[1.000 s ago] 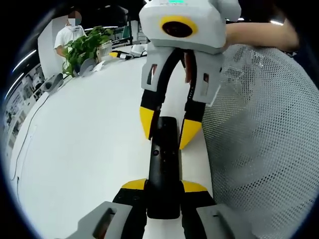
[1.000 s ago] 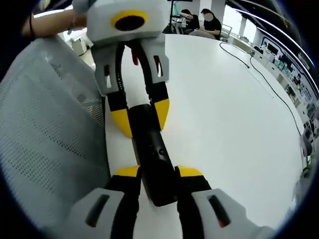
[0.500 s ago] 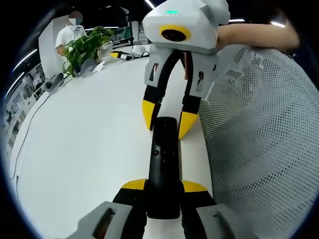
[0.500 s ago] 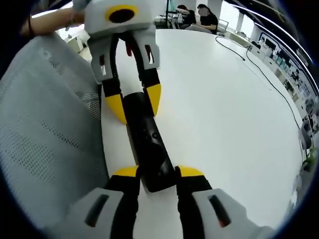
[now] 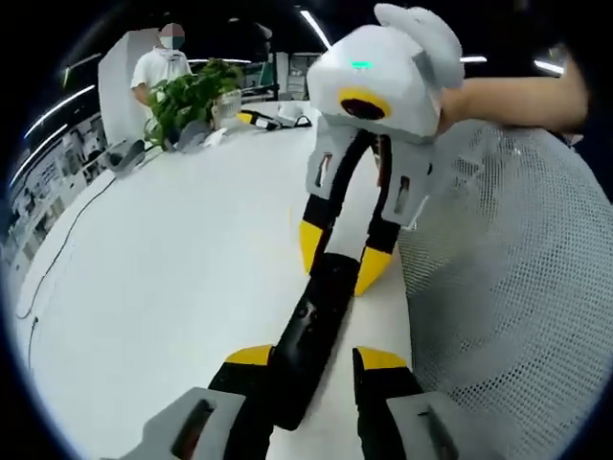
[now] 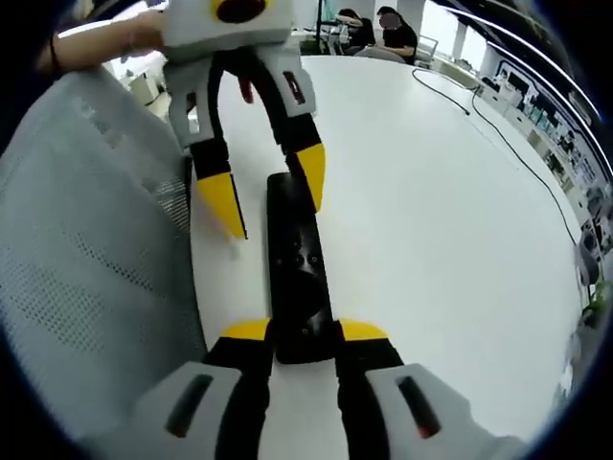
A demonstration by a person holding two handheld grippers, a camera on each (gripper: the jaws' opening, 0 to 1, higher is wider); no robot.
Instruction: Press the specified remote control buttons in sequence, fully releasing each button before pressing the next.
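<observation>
Your right gripper jaws closed on near end of remote control; remote lies flat on white desk, long axis running straight away from you toward left gripper; left gripper jaws spread open, holding nothing, one yellow tip touching or just beside remote's far end, other tip off to side; buttons face up mid-body, between both grippers; left nearer for press, judged; mesh chair back beside desk edge.
</observation>
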